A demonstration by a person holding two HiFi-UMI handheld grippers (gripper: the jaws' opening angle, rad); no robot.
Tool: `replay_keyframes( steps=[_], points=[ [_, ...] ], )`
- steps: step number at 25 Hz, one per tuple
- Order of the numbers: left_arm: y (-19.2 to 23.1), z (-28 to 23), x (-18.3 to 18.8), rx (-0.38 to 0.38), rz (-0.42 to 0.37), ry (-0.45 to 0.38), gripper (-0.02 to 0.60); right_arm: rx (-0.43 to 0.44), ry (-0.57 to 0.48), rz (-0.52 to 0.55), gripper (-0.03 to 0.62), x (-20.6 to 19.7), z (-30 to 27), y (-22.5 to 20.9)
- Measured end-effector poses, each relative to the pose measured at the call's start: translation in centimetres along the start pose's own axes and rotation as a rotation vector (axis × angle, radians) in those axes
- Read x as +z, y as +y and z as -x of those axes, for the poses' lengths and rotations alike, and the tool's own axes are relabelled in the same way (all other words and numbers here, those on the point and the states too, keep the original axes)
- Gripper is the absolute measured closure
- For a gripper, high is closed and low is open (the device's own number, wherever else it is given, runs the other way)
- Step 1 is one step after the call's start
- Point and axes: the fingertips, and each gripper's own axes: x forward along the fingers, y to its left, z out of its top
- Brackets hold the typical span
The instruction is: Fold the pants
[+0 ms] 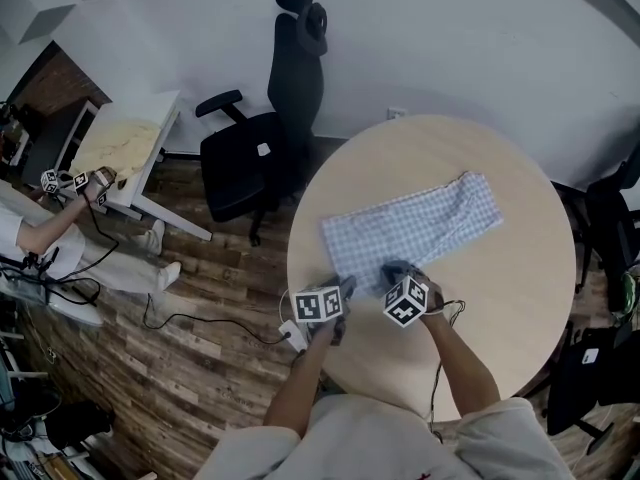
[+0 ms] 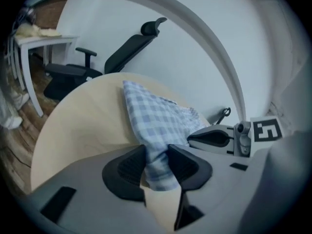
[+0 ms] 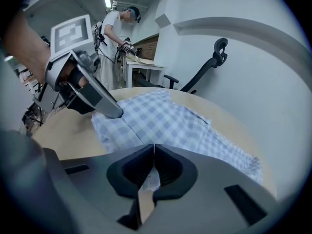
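Here, blue-checked pants [image 1: 420, 223] lie stretched across the round tabletop [image 1: 500, 318], running from close to its near-left edge toward the far right. The left gripper [image 2: 157, 160] has its jaws partly closed on a bunched end of the cloth. Just beside it, the right gripper [image 3: 152, 167], its jaws almost together, pinches a thin fold. In the head view the grippers' own bodies cover their jaws and the pants' near end, so neither grip can be made out there.
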Motion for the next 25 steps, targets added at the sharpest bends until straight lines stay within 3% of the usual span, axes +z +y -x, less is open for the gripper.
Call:
replay_keyframes(
  steps=[2, 4, 11, 20, 25],
  points=[
    [-0.1, 0.0, 0.3, -0.028, 0.031, -0.014, 0.462, 0.003, -0.012, -0.004, 0.563, 0.3, 0.1, 0.1],
    [0.0, 0.2, 0.5, -0.033, 0.021, -0.023, 0.489, 0.006, -0.027, -0.001, 0.563, 0.6, 0.3, 0.0],
    [3.2, 3.1, 0.8, 0.003, 0.036, -0.045, 0.492, -0.025, -0.080, 0.004, 0.563, 2.1, 0.7, -0.2],
    [9.4, 8.8, 1.0, 0.086, 0.039, -0.094, 0.492, -0.014, -0.064, -0.027, 0.563, 2.6, -0.1, 0.5],
    [8.8, 9.9, 2.1, 0.085, -0.007, -0.119, 0.492, -0.022, -0.057, -0.037, 0.563, 2.8, 0.1, 0.6]
  ],
)
